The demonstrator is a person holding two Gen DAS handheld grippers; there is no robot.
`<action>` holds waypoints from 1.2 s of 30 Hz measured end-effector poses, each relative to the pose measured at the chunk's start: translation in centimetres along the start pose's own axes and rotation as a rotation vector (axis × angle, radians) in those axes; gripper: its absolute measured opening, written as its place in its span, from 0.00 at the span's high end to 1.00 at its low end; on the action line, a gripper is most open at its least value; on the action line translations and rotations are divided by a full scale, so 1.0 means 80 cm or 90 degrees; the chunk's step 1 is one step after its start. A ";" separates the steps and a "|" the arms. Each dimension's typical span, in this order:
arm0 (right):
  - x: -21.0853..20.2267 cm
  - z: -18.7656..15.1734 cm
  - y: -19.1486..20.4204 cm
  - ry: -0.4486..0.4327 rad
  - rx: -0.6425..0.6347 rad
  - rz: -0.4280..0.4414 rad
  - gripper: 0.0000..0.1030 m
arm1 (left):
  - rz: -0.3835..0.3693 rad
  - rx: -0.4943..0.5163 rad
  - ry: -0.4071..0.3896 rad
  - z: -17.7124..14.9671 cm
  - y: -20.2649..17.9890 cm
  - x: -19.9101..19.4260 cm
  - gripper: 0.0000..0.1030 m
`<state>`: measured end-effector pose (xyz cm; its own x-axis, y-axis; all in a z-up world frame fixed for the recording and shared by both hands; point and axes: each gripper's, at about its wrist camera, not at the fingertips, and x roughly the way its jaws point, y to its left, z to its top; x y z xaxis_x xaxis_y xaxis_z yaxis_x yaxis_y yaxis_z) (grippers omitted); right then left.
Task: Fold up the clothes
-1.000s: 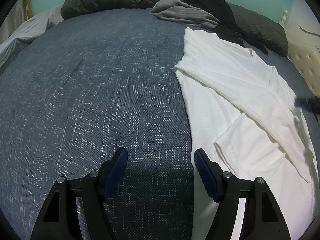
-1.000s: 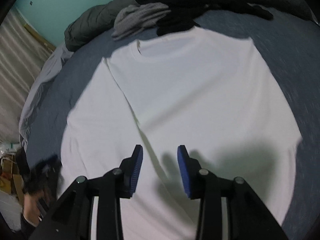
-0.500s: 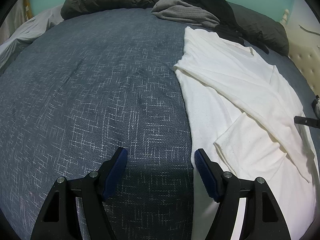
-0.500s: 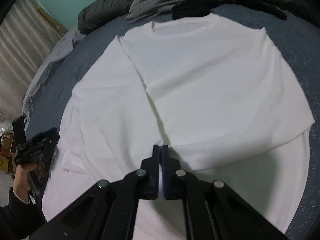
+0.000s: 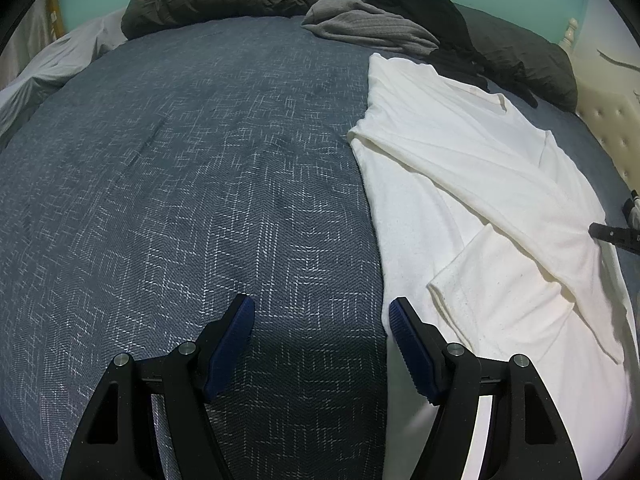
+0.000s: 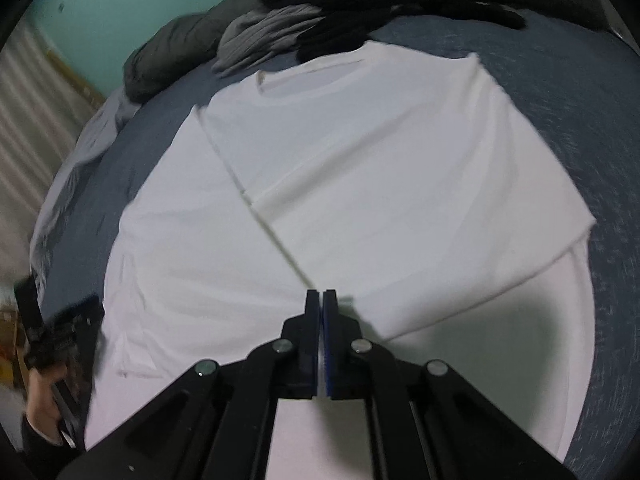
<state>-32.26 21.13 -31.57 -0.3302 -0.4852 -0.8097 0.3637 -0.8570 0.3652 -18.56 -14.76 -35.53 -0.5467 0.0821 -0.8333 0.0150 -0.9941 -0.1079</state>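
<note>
The white shirt [image 6: 360, 184] lies flat on your bed [image 5: 180, 180], 1 side folded over. Your right claw [image 6: 322, 300] is pinched together on that fold's corner; your left claw [image 5: 320, 320] hangs apart just beside the shirt's edge.

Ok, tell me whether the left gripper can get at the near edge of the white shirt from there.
Probably yes: the left gripper is open, and the white shirt edge lies uncovered beside its right finger on the blue bedspread.

Dim indoor light, strong fisheye bending, dark corners, right wrist view motion-blurred, soft shadows under tongs
</note>
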 end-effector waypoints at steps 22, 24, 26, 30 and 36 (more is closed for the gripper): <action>-0.073 -0.108 -0.067 0.045 0.064 -0.053 0.91 | 0.002 0.011 0.003 0.008 0.003 0.004 0.28; -0.072 -0.112 -0.067 0.053 0.057 -0.064 0.96 | 0.003 0.012 0.003 0.010 0.003 0.006 0.28; -0.072 -0.114 -0.068 0.051 0.052 -0.073 0.97 | 0.003 0.013 0.003 0.014 0.001 0.011 0.28; -0.079 -0.116 -0.073 0.035 0.070 -0.077 0.98 | 0.003 0.015 0.003 0.019 0.001 0.016 0.28; -0.093 -0.124 -0.076 0.016 0.087 -0.069 0.98 | 0.003 0.020 0.003 0.018 0.004 0.013 0.28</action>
<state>-23.41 31.66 -32.32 -0.3381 -0.3862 -0.8582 0.2056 -0.9202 0.3331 -20.32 -15.10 -35.65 -0.5424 0.0771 -0.8366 -0.0082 -0.9962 -0.0865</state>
